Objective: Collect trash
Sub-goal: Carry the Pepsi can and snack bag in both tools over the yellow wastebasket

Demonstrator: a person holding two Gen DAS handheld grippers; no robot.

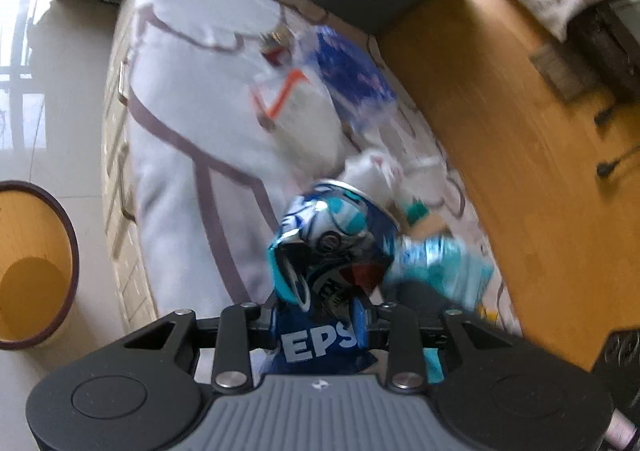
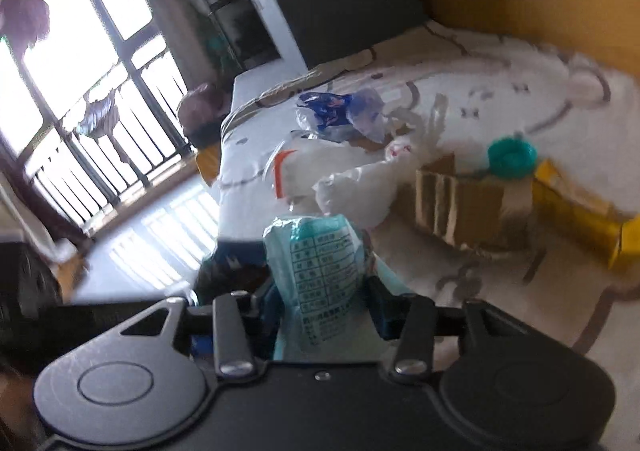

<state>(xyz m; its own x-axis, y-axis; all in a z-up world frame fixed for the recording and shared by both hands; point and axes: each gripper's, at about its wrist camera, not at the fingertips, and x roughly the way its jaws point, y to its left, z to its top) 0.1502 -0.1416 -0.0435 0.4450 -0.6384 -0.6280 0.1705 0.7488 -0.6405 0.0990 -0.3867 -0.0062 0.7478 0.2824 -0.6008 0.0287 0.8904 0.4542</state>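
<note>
Fingers, left gripper (image 1: 318,315): closed on crushed blue Pepsi can (image 1: 326,251).
Fingers, right gripper (image 2: 320,303): clamped on teal printed wrapper (image 2: 316,263).
Bin (image 1: 60,219): yellow interior, on floor at 9 o'clock in left view; likely drop point, so carry both items clear of the bed edge.
Remaining on bed (image 2: 500,91): blue-white bag (image 2: 336,111), cardboard box (image 2: 468,203) at 2 o'clock.

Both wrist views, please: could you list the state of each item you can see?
Pepsi can: crushed, clamped in left hand-held gripper.
Teal wrapper: crumpled, clamped in right hand-held gripper.
Waste bin: open.
Cardboard box: taped, on the bed.
Clear plastic bag: crumpled, on the bed.
</note>
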